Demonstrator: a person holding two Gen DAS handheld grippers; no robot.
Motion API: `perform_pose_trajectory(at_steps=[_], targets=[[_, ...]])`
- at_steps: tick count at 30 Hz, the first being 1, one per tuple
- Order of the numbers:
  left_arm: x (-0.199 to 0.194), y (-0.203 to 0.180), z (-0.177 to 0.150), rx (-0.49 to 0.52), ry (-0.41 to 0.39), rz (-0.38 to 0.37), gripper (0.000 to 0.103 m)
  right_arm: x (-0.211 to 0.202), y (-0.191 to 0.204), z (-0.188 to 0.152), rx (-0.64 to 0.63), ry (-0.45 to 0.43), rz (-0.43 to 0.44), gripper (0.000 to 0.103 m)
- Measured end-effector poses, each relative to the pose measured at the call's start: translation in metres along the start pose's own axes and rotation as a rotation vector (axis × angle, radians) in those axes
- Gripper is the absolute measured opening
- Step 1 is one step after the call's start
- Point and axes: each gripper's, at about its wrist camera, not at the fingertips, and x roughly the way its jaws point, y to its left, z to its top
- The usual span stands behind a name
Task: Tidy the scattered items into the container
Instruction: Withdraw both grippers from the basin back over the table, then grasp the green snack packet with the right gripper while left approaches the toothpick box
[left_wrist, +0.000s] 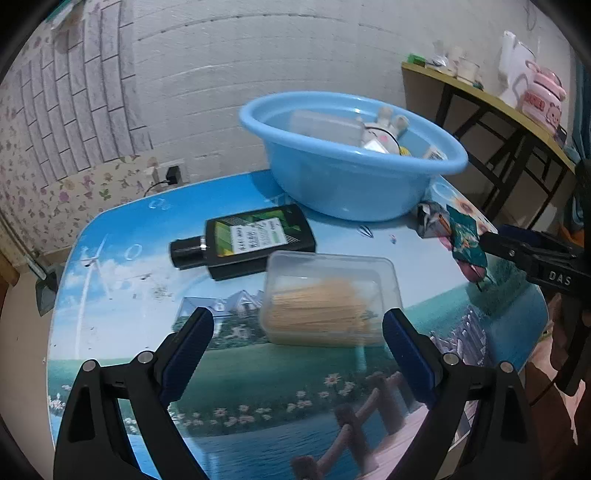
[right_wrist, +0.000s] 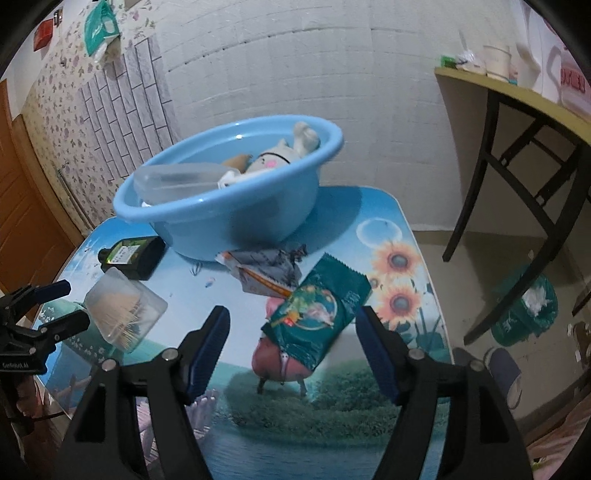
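basin: light blue plastic basin (left_wrist: 354, 173), landmark, sits at far end of the printed table (left_wrist: 122, 280); already holds a clear lidded box (left_wrist: 325, 123), a white plush toy (left_wrist: 384, 133), some small bits I can't identify
dark bottle: black flat bottle with green label (left_wrist: 247, 240), lying on its side just in front of basin, cap pointing away from it to the left in the left wrist view; apart from basin wall
clear tub: clear plastic tub of pale sticks (left_wrist: 328, 299), nearer the camera than the bottle, almost touching the bottle's corner
grey wrapper: crumpled grey and orange wrapper (right_wrist: 262, 273), right at the basin's foot, front side
green packet: teal snack packet (right_wrist: 317, 321), in front of the wrapper, upper edge overlapping it, further from basin
in the way: bottle lies between tub and basin; wrapper between packet and basin
left gripper: left gripper (left_wrist: 299, 339) jaws spread wide, nothing pinched; tub sits just beyond the tips, roughly centred in the gap, pads (left_wrist: 186, 350) not touching it
right gripper: right gripper (right_wrist: 293, 349) jaws apart, not clamping; packet's lower end lies between the tips, nearer the right finger, contact can't tell
surroundings: side table (right_wrist: 517, 92) with cups right of basin, green bin (right_wrist: 524, 314) on floor below it, brick-pattern wall behind
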Motion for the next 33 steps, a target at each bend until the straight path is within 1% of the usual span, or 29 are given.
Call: perform_pose_trajectory(at_steps=[5,12,15,22,27,28,29,30,33], targets=[[0.008,-0.009,0.001,0.018,0.017,-0.021,0.094,0.012,-0.001,0.001,0.006,0.026,-0.017,0.071],[0.017,-0.020,0.005,0.041,0.035,-0.043,0.095,0.027,-0.009,0.003,0.046,0.056,-0.039,0.071],[0.021,-0.023,0.004,0.057,0.040,-0.027,0.096,0.032,-0.009,0.002,0.050,0.066,-0.046,0.071],[0.032,-0.022,0.005,0.041,0.068,-0.025,0.096,0.039,-0.007,0.004,0.048,0.078,-0.049,0.071],[0.034,-0.023,0.004,0.047,0.068,-0.025,0.094,0.040,-0.006,0.005,0.032,0.081,-0.056,0.070],[0.033,-0.022,0.004,0.047,0.066,-0.023,0.093,0.040,-0.005,0.004,0.026,0.081,-0.060,0.068],[0.034,-0.023,0.004,0.047,0.067,-0.023,0.093,0.040,-0.004,0.004,0.017,0.079,-0.067,0.061],[0.033,-0.023,0.003,0.049,0.067,-0.025,0.093,0.040,-0.004,0.004,0.007,0.078,-0.074,0.057],[0.031,-0.023,0.001,0.043,0.063,-0.030,0.092,0.038,-0.004,0.002,-0.004,0.075,-0.068,0.053]])
